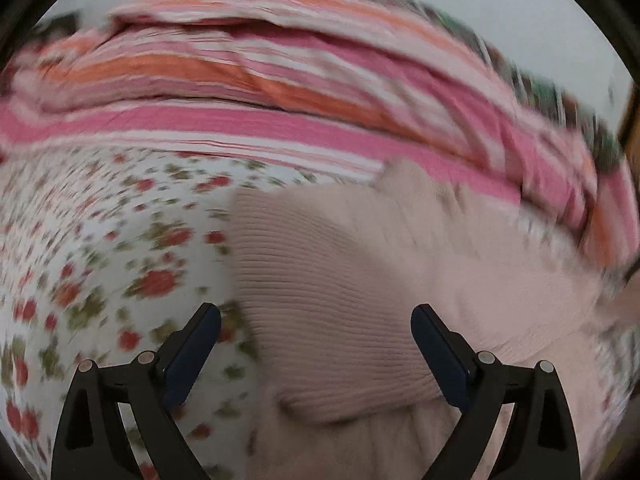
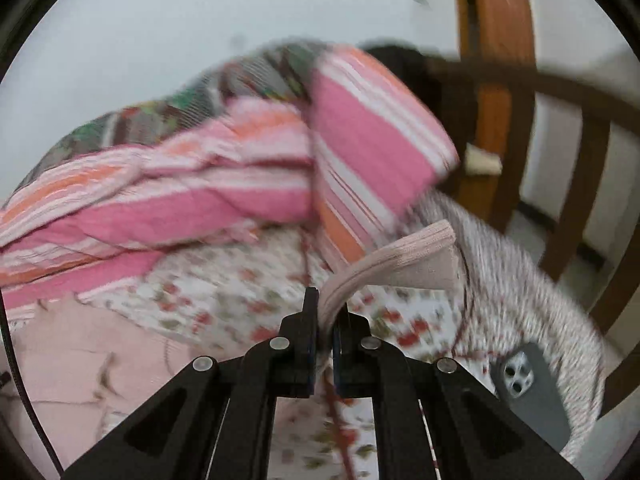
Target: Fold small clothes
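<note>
the pink ribbed knit garment (image 1: 344,300) lies on the floral bedsheet (image 1: 100,240), just in front of the left gripper (image 1: 316,328), with the striped pink-and-orange quilt (image 1: 280,92) heaped along the far side. the left gripper's fingers stand wide apart, one over the sheet and one over the knit, holding nothing. the right gripper (image 2: 326,320) is closed down on a ribbed band of the same garment (image 2: 400,256) — a cuff or hem, i cannot tell which — and the band rises stiffly out of the jaws toward the far right while the rest of the cloth lies low at the near left.

the knit looks light, soft and stretchy; it should drape and sag rather than hold a crease, and a pinch in the loose middle would likely bunch it. the doubled ribbed edges are the firmer places to grip — corners of the hem or cuff. a phone (image 2: 528,392) rests on the grey speckled cover (image 2: 520,280) at the right, near the wooden chair (image 2: 496,80), apart from the garment.
</note>
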The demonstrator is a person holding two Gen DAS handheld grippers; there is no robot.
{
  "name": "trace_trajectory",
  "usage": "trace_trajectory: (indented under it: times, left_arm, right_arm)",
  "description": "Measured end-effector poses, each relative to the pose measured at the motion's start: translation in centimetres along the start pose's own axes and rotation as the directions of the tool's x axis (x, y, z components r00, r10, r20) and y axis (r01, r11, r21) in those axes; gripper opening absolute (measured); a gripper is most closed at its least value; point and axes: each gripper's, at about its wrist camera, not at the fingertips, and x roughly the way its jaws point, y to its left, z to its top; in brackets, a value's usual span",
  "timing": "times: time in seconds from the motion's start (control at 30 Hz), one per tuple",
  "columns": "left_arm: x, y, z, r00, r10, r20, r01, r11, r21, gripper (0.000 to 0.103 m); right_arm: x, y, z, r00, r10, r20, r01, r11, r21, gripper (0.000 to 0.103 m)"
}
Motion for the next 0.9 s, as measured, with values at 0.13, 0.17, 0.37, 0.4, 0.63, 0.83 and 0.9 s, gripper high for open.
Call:
trace_trajectory:
  times: [0.13,0.17,0.37,0.4,0.63,0.83,0.9]
  left_arm:
    - [-3.4,3.1,-0.2,0.999,-0.014,0.034,0.015,0.999,-0.031,0.096]
    - [-4.3,3.6,-0.3,0.999,0.010,0.048,-0.009,1.000,-0.014,0.096]
    - [-8.0,6.5,-0.4,0.983,0.151,0.103,-0.156,0.987,0.047,0.096]
    - [-8.5,7.3,-0.6,0.982,0.158,0.106,-0.162,0.986,0.037,0.096]
    - [-9.9,11.6,-2.5,0.985,0.158,0.071,-0.155,0.987,-0.045,0.096]
    - [-10.3,12.4,-3.3,0.989,0.133,0.069,-0.130,0.990,-0.050,0.096]
    - [-10.0,11.8,-3.1,0.992,0.105,0.066,-0.103,0.994,-0.041,0.096]
  right_arm:
    - [-2.9,6.9,2.7,0.996,0.076,0.046,-0.073,0.995,-0.068,0.006]
    - [-3.5,8.8,3.0,0.994,0.101,0.049,-0.097,0.992,-0.085,0.006]
    - [-5.4,24.0,2.7,0.948,0.316,0.029,-0.303,0.930,-0.209,0.006]
    - [-5.5,27.4,2.0,0.929,0.371,0.005,-0.360,0.904,-0.229,0.006]
    - [-4.1,43.2,-6.7,0.819,0.530,-0.221,-0.574,0.757,-0.313,0.006]
    - [-1.1,47.4,-13.6,0.724,0.525,-0.447,-0.667,0.697,-0.263,0.050]
    - [-1.2,46.2,-13.2,0.707,0.551,-0.444,-0.682,0.698,-0.220,0.062]
